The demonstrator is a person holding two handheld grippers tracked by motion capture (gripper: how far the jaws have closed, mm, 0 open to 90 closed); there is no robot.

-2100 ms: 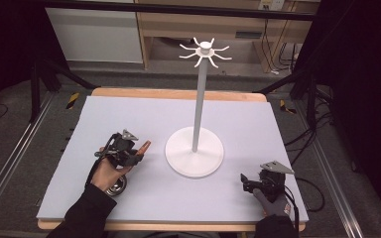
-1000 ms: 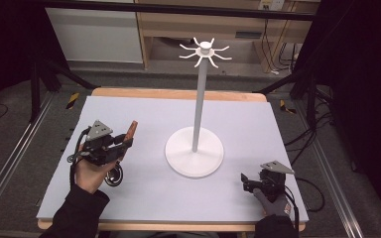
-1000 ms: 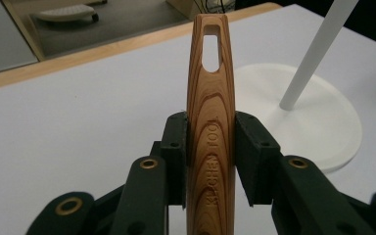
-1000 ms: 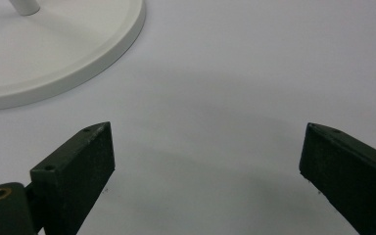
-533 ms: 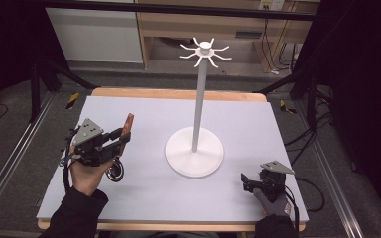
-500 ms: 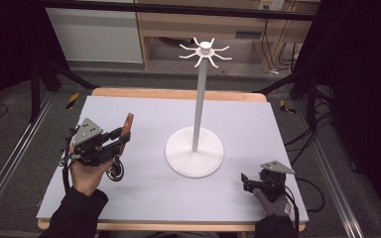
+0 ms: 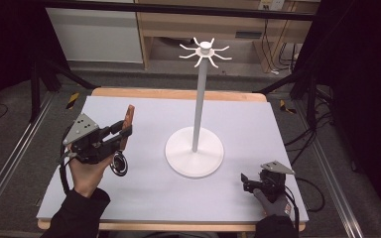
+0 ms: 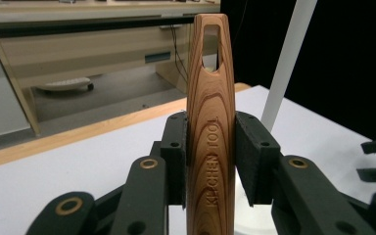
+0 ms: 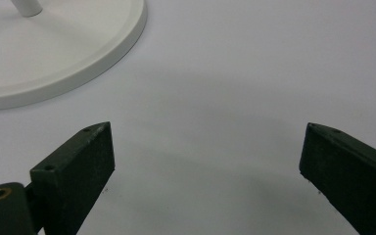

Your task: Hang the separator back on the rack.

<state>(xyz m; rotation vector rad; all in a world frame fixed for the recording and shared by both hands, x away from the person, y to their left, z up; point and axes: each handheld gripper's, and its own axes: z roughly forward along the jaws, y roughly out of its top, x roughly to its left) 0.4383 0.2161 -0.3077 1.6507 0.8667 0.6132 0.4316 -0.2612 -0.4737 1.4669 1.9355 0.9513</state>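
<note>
Carrying step: left tool (image 7: 123,135) clamped on wooden utensil handle (image 8: 209,122), lifted off bench (image 7: 278,124). Right tool (image 9: 205,161) wide open, empty. Next: raise handle's hole onto a stand (image 7: 197,99) hook, up and right.

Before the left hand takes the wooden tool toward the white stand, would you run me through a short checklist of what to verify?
1. Grip: the left gripper has its jaws shut on the wooden handle, pads on both sides: ok.
2. Hanging hole: the slot at the handle's top end is open and unobstructed: ok.
3. Stand: upright on the table, hooks at the top bare: ok.
4. Tool lifted off the table: cannot tell.
5. Right gripper: resting near the table's front right corner, jaws open and empty, beside the stand's base and out of the path: ok.
6. Tool's lower end: a dark ring hangs beside the hand, what it is cannot tell.
</note>
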